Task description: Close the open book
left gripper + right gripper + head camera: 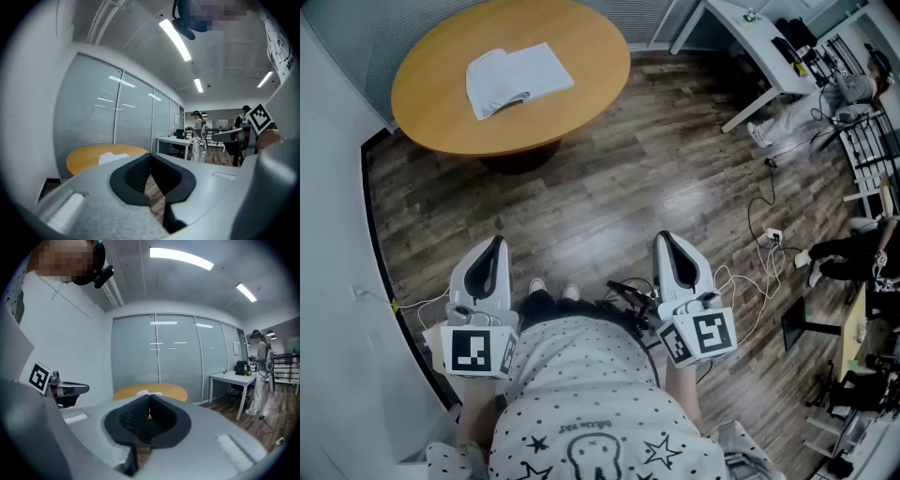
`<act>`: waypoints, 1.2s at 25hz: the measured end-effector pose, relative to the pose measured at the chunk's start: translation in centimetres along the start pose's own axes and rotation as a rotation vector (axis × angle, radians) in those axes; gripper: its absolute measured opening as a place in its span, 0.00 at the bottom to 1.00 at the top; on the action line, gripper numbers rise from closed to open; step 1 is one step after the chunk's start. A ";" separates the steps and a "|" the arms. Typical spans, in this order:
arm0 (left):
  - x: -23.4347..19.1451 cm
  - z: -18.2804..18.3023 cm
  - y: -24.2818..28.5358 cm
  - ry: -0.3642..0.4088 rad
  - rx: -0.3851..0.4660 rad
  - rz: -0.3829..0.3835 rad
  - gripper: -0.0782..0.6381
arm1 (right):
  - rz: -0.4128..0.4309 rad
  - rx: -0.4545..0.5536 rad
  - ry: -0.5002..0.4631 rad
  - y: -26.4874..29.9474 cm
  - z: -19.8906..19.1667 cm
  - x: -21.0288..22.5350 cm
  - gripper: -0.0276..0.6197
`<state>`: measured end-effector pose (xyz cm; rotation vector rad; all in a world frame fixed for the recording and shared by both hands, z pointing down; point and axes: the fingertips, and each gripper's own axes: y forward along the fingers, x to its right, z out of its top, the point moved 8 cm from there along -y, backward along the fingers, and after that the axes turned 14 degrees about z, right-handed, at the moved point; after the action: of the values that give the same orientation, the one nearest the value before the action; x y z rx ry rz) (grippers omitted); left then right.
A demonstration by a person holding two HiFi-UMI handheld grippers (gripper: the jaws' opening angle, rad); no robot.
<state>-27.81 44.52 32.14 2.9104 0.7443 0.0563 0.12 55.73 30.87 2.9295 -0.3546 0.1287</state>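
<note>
An open book [517,79] with white pages lies on a round wooden table [581,103] at the far side of the room. It shows small in the left gripper view as the book [112,157] on the table [89,157], and as the book [149,393] in the right gripper view. My left gripper [494,246] and right gripper [666,241] are held close to my body, far short of the table. Both are shut with nothing between the jaws: left gripper [150,155], right gripper [149,396].
Dark wood flooring [628,197] lies between me and the table. A white desk [759,47] stands at the back right, with cables [764,230] on the floor and people [853,89] nearby. A white wall [328,216] runs along my left.
</note>
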 end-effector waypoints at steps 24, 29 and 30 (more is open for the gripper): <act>1.8 0.1 4.7 -0.008 0.026 0.026 0.12 | 0.092 0.004 0.024 4.3 -0.1 5.0 0.05; -0.9 1.1 9.6 -0.019 0.039 0.032 0.12 | 0.082 0.004 0.017 9.4 1.6 6.5 0.05; -1.6 1.3 10.5 -0.020 0.043 0.032 0.12 | 0.080 0.007 0.012 10.4 2.0 6.5 0.05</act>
<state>-24.10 34.46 32.38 2.9591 0.7049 0.0148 4.04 43.92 31.43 2.9207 -0.4703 0.1590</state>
